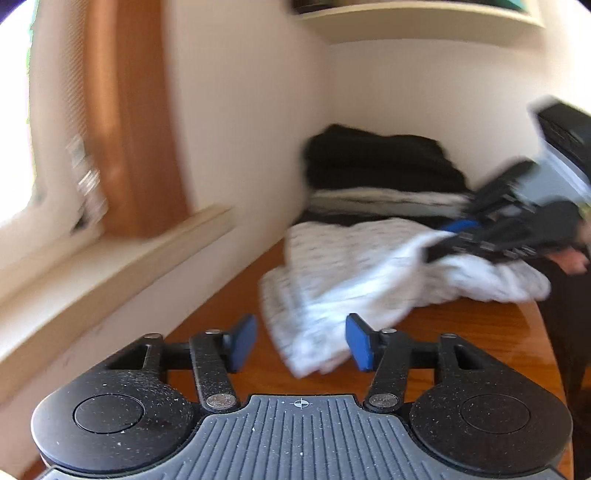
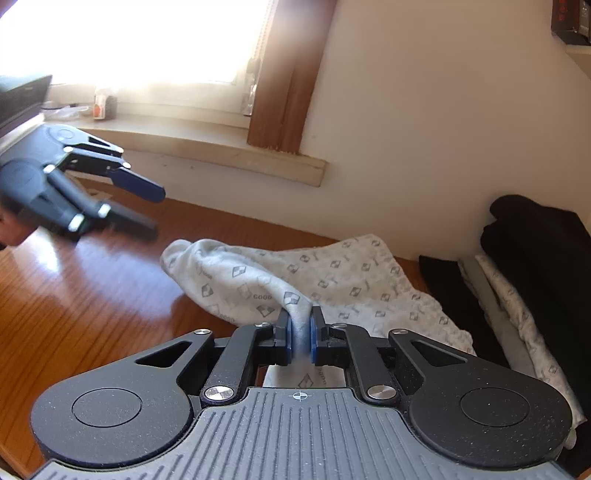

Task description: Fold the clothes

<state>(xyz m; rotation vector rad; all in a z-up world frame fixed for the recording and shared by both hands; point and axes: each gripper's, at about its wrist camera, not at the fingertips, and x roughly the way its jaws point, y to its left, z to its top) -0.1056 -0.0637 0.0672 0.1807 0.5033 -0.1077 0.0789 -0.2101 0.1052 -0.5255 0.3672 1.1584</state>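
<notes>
A white garment with a small grey print (image 1: pixel 351 266) (image 2: pixel 332 273) lies crumpled on the wooden table (image 1: pixel 461 325) (image 2: pixel 74 295). My right gripper (image 2: pixel 301 332) is shut on a bunched fold of it, and the cloth is pinched between the blue pads. In the left wrist view the right gripper (image 1: pixel 443 240) reaches in from the right over the garment, blurred. My left gripper (image 1: pixel 301 341) (image 2: pixel 157 208) is open. It hovers above the table to the left of the garment's near end, and nothing is between its pads.
A stack of folded dark and light clothes (image 1: pixel 380 166) (image 2: pixel 535 240) sits against the wall behind the garment. A window sill (image 1: pixel 110 258) (image 2: pixel 221 144) runs along the left wall by a brown curtain (image 2: pixel 291 74). A shelf (image 1: pixel 406 18) hangs above. A person's hand (image 1: pixel 572 260) holds the right gripper.
</notes>
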